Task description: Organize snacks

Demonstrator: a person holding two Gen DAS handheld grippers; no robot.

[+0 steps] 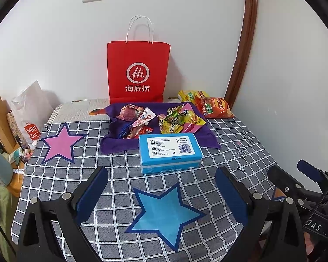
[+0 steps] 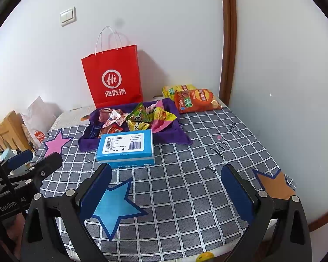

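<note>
- Snacks in small bright wrappers (image 1: 157, 120) are seen heaped on a purple cloth tray (image 1: 199, 140) at the far middle of the grey checked tabletop (image 1: 240, 144), presumably gathered there to be kept together.
- Two larger crisp bags, one orange (image 1: 214, 107) and one yellow (image 1: 187, 95), are left outside the tray at the far right, beside the wall.
- A blue rectangular box (image 1: 170, 151) is set against the tray's near edge.
- A red paper carrier bag (image 1: 138, 72) is stood upright behind the tray, perhaps as a container.
- The left tool (image 1: 161, 193) and the right tool (image 2: 166, 191) are both held wide and nothing is gripped, low over the near tabletop with its star markers.
- Either an early or a late stage could be fitted by this layout.
</note>
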